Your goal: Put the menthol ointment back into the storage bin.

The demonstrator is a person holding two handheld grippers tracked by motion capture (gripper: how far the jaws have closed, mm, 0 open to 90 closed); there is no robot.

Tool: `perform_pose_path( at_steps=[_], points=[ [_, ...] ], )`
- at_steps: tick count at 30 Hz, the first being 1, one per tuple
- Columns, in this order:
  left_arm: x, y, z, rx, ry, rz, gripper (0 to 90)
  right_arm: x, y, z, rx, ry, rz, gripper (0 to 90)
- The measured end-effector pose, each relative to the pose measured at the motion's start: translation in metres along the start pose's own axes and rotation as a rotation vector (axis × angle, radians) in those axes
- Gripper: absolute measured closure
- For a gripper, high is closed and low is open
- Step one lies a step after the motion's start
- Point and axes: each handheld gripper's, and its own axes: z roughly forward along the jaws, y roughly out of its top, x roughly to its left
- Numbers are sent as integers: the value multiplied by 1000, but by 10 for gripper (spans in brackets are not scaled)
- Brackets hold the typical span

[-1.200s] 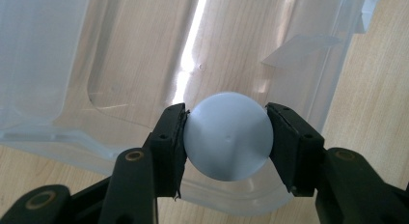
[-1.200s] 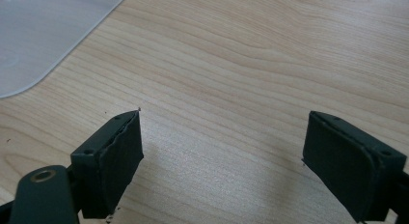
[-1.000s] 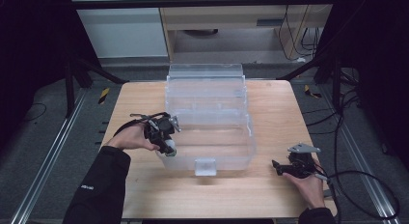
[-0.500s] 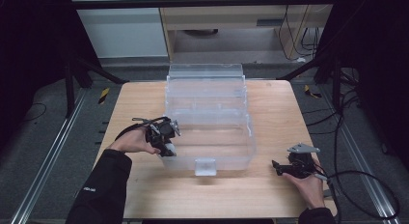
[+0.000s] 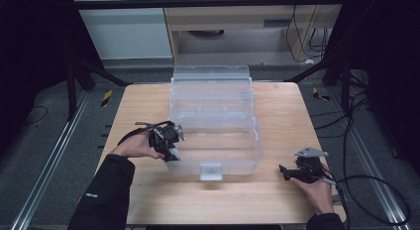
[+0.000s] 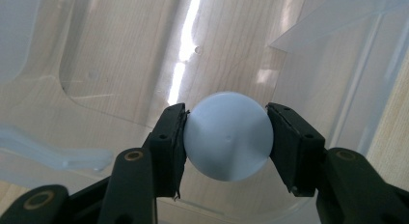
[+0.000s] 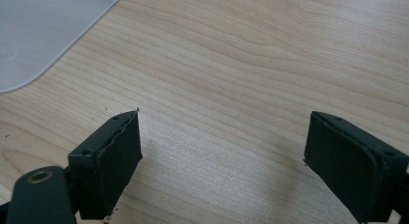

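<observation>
Evidently mid-transfer: left gripper (image 6: 226, 142) clamped on pale round cap (image 6: 227, 136), held over clear bin (image 5: 218, 141) for dropping in; right gripper (image 7: 222, 161) wide, parked on table (image 7: 251, 64).

Clear plastic bin (image 5: 213, 136) at centre of wooden table (image 5: 277, 200). Left gripper (image 5: 167, 141) against bin's near-left wall, in left hand (image 5: 134, 145). Right gripper (image 5: 292, 172) well apart, low over bare table by near-right edge, in right hand (image 5: 317, 190).
</observation>
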Motion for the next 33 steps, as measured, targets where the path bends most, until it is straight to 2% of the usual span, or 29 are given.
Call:
perform_pose_path(
  at_steps=[4, 9, 17, 28, 33],
  points=[
    [-1, -1, 0, 3, 5, 1, 496, 0, 0, 0, -3, 0, -1, 128],
    [-1, -5, 0, -26, -2, -22, 494, 0, 0, 0, -4, 0, -1, 126],
    [-1, -8, -6, -50, 6, -20, 476, 0, 0, -1, -4, -1, -1, 125],
    [-6, -19, -35, -179, 57, -39, 430, -1, 1, -1, -9, -6, 6, 127],
    [-12, -29, -45, -267, 93, -76, 371, -1, 1, -2, -11, -6, 9, 128]
  ],
)
